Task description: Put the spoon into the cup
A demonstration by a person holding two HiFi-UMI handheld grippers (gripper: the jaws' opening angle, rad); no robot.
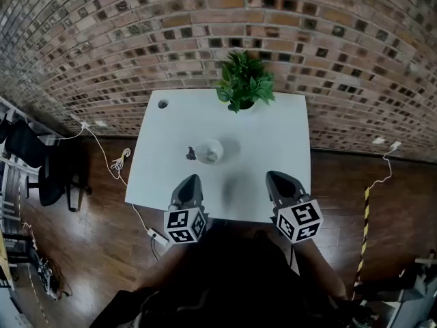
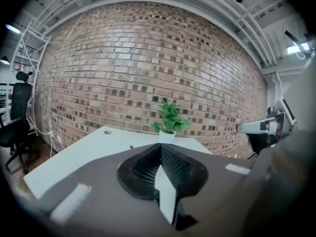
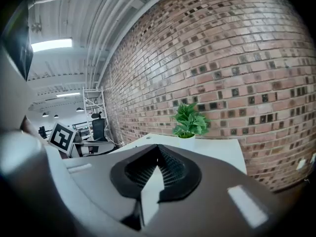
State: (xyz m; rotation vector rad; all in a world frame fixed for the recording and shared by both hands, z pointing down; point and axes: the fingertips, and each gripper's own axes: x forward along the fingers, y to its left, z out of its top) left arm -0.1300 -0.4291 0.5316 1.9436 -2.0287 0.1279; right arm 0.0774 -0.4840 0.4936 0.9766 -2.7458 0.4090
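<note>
Left gripper [image 1: 190, 180] (closed) above table [image 1: 273, 132] edge

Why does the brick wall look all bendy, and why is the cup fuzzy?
Head view: the wide lens bows the brick wall into an arch, and the cup looks soft and pale on the white table. Left gripper view: the wall bulges, corners go black. Right gripper view: same bulge, and the ceiling light glares white.

Tiny dark thing [image 1: 191, 154] beside cup [image 1: 209, 151], indistinct
</note>
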